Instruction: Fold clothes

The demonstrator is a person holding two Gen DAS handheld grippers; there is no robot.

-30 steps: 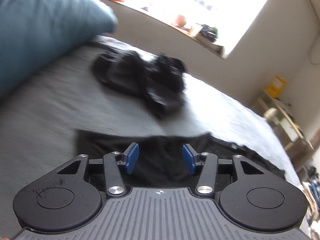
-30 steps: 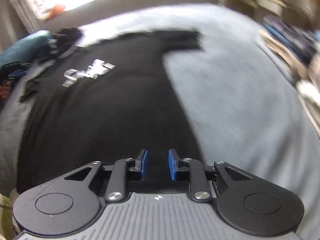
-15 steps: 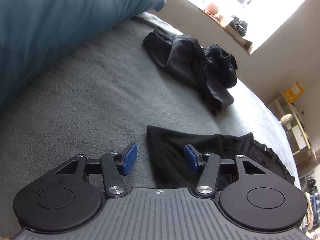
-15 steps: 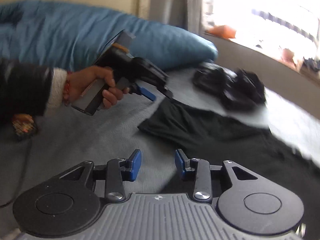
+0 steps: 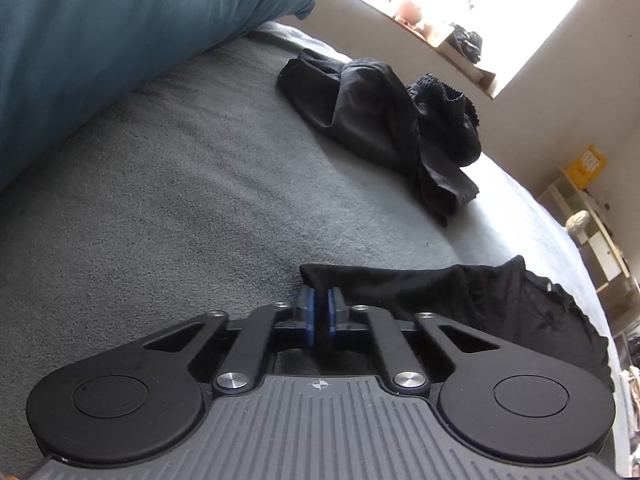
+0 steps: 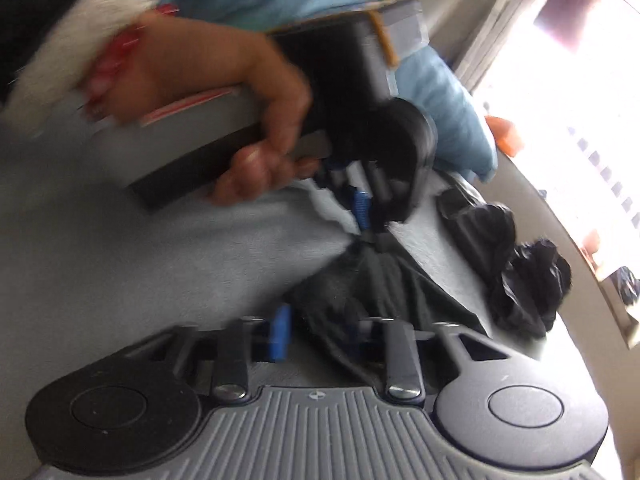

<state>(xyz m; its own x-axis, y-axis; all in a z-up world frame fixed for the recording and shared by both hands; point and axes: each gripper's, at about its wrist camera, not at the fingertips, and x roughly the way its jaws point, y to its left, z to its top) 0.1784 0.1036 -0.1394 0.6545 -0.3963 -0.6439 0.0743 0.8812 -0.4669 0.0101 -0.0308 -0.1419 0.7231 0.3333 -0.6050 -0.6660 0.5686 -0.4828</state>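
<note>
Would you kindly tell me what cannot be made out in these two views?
- Left wrist view: the near part of the black shirt is hidden beneath the left claw; the windowsill items are lost in glare.
- Right wrist view: motion blur smears the left hand and the dark clothes pile; a shirt fold covers one pad of the right claw.

Left claw (image 5: 319,314) went from spread to clamped on corner of black shirt (image 5: 440,292). Right claw (image 6: 320,334) swung in beside it, closing over the same edge.
</note>
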